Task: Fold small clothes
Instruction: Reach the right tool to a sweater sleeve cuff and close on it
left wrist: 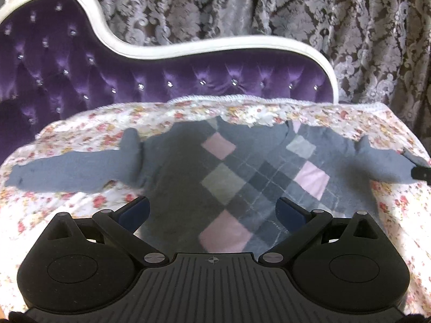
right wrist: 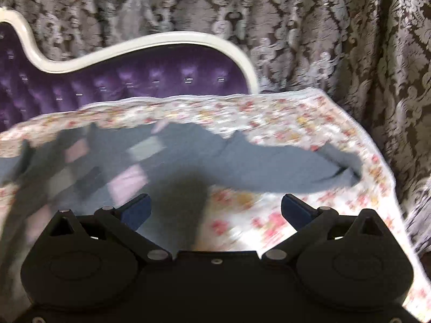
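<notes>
Two grippers, left gripper [left wrist: 214,210] and right gripper [right wrist: 215,208], hover with fingers wide and empty over the soft, limp grey argyle knit sweater [left wrist: 242,172] spread on the floral bedspread [left wrist: 80,132], likely best pinched at a sleeve cuff.

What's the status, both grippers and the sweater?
Left gripper open, over sweater body. Right gripper open, near right sleeve. Sweater flat, unfolded on floral cover. Nothing in the way.

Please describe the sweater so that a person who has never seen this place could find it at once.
Find the purple tufted sofa with a white frame. On its seat lies a floral cover, and the gray sweater lies spread flat on it, sleeves out. Its pink and gray diamond pattern sets it apart.
</notes>
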